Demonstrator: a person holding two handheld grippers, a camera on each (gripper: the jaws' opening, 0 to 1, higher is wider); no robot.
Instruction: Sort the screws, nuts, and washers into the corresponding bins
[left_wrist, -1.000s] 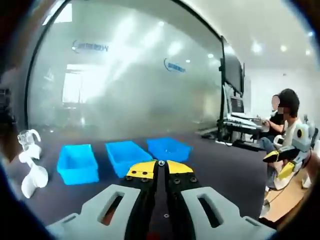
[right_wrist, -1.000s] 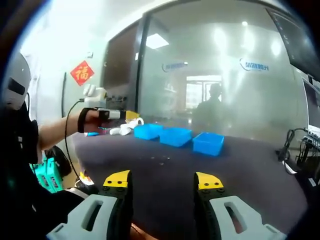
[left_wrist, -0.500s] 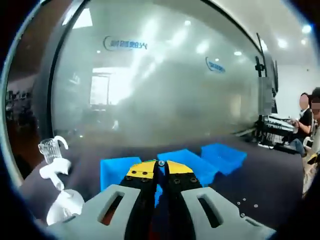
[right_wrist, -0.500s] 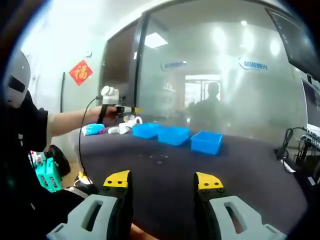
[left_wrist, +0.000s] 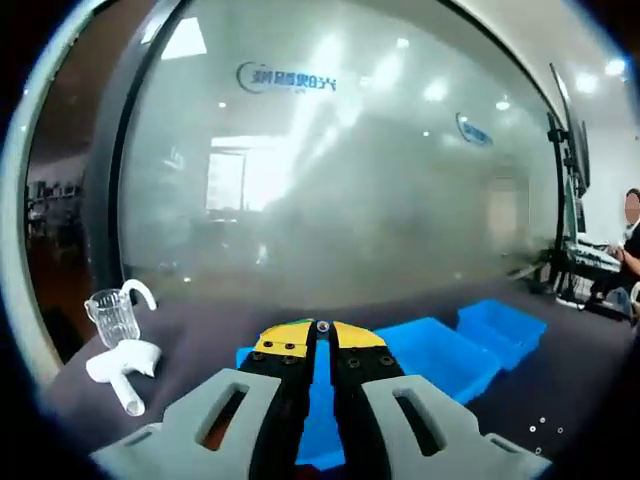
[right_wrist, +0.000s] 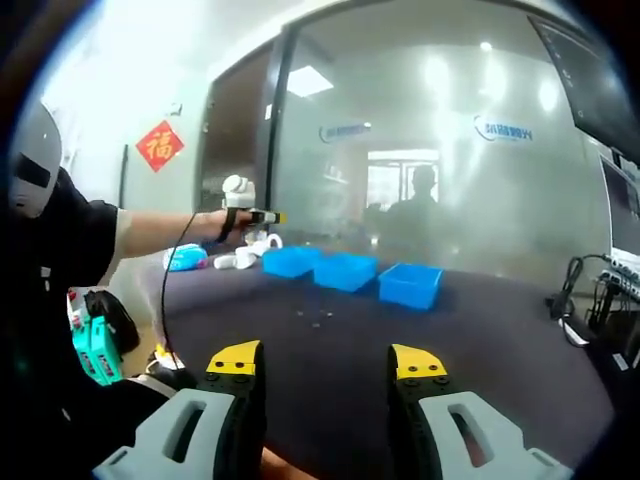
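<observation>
left gripper (left_wrist: 321, 328): jaws pressed together, with a tiny shiny bit at the very tip. Probably a small screw or nut, but it's too small to call. It's held out over the nearest of the blue bins (left_wrist: 440, 355).

right gripper (right_wrist: 325, 362): jaws wide apart, nothing between them, hanging low over the near edge of the dark table (right_wrist: 480, 340).

bins: three blue ones in a row at the far side of the table, seen in the right gripper view. Can't see inside any of them from here.

loose hardware: a small scatter of bits (right_wrist: 316, 319) lies on the table in front of the bins, well apart from them.

progress: I'd say early or middle. One piece looks about to be dropped in and a handful is left on the table to sort.

other stuff: a clear measuring cup (left_wrist: 112, 317) and some white plastic pieces (left_wrist: 122, 362) sit off to the side of the bins.

writing: a red diamond sign (right_wrist: 160, 146) with one Chinese character hangs on the wall. The blue logos (right_wrist: 505, 130) on the frosted glass are too blurry to read.
</observation>
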